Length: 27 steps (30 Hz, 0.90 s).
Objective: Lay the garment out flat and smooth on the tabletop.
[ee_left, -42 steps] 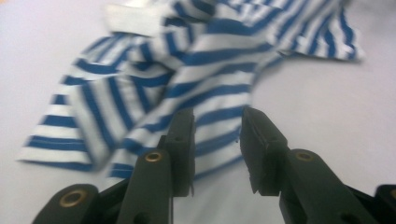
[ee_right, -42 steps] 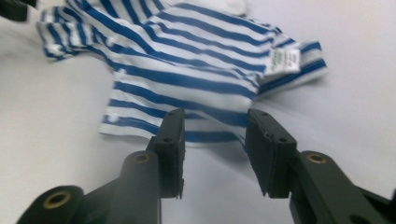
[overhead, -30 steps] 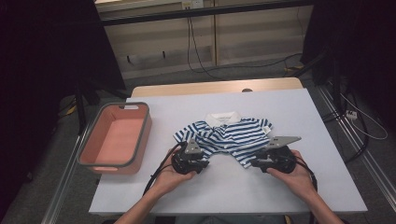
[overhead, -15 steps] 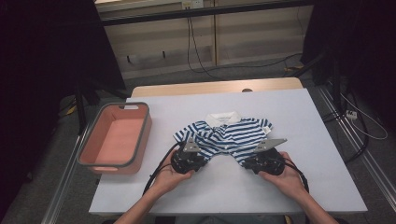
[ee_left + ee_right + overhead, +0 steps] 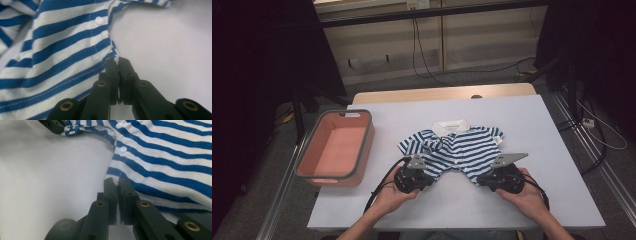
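Striped shirt (image 5: pixel 459 147), collar away from person

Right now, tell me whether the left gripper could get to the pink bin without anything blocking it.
Probably yes. The left gripper has bare table between it and the pink bin beside it. But its jaws have just closed on the striped shirt hem, so the shirt would drag along unless released.

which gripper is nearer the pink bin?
Left. The left gripper sits just right of the pink bin, shut on the striped shirt hem's left corner. The right gripper pinches the hem's other corner, the shirt's width farther away.
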Tool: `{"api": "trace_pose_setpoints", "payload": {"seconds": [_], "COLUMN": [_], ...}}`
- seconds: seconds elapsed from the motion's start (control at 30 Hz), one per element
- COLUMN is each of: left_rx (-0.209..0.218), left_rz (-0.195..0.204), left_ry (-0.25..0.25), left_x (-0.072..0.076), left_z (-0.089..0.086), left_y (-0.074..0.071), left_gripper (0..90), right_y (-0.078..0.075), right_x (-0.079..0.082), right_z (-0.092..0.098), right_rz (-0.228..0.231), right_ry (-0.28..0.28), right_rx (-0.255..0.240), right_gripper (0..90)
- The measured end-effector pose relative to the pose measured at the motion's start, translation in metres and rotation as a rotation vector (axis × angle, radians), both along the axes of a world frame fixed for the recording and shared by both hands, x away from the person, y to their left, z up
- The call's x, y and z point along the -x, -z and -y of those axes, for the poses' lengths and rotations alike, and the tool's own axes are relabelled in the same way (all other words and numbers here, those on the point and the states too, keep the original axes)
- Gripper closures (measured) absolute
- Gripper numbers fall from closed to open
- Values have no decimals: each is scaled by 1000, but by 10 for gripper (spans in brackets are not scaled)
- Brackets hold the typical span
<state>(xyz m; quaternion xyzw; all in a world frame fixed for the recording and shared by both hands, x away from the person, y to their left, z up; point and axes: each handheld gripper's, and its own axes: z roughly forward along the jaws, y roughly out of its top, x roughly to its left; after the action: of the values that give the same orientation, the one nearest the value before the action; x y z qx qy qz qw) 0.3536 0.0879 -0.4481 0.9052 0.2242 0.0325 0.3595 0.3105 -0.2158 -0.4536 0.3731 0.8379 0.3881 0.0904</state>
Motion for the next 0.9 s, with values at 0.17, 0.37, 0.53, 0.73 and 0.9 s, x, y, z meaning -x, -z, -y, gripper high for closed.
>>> {"api": "trace_pose_setpoints", "payload": {"seconds": [0.17, 0.37, 0.53, 0.73, 0.9], "left_rx": [6, 16, 17, 59, 33], "left_rz": [-11, -34, -21, -1, 50], "left_ry": [37, 69, 88, 24, -56], "left_x": [18, 34, 45, 31, 14], "left_z": [1, 0, 4, -8, -22], "left_y": [0, 0, -5, -10, -11], "left_gripper": [876, 876, 859, 701, 644], "right_y": [-3, -4, -3, -8, -10], "right_x": [10, 23, 39, 37, 30], "right_z": [3, 1, 2, 14, 32], "right_rz": [4, -11, -23, -6, 16], "right_ry": [1, -14, -23, 20, 89], "right_rx": [-1, 0, 2, -48, -49], "right_gripper": [861, 862, 858, 628, 585]}}
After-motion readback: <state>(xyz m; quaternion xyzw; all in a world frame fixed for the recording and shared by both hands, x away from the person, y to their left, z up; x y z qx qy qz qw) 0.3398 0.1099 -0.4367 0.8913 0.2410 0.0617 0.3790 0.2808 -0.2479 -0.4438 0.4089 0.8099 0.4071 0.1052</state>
